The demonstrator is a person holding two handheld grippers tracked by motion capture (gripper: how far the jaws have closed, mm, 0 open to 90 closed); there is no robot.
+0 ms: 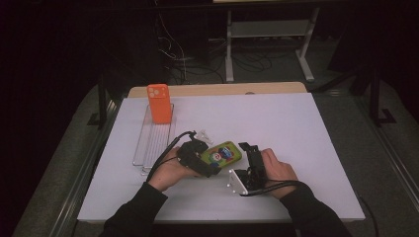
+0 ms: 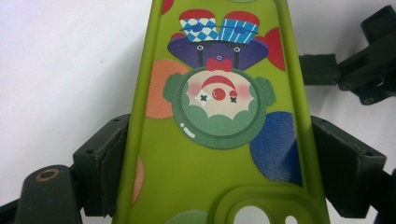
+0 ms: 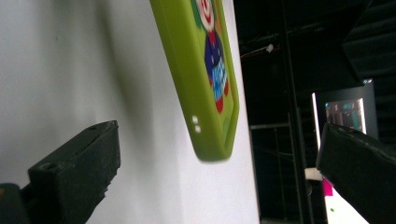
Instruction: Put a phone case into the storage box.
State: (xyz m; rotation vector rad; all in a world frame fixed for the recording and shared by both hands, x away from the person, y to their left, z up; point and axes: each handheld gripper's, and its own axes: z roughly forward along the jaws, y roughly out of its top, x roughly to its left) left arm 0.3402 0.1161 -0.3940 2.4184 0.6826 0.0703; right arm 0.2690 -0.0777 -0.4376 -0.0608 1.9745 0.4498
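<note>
White table (image 1: pixel 296 123) | left gripper (image 2: pixel 215 154) clamping green phone case (image 2: pixel 210 154) by its long edges | right gripper (image 3: pixel 219 168) gaping wide beside case's far end | advice: be closing squarely across the end, w/o twisting.

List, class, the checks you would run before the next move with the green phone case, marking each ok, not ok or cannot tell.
1. Left gripper clamps the green phone case on both long edges: ok.
2. Right gripper open, jaws wide apart: ok.
3. Right gripper lined up with the case's free end: ok.
4. Case lifted off the white table: cannot tell.
5. Wire rack has free slots in front of the orange phone case: ok.
</note>
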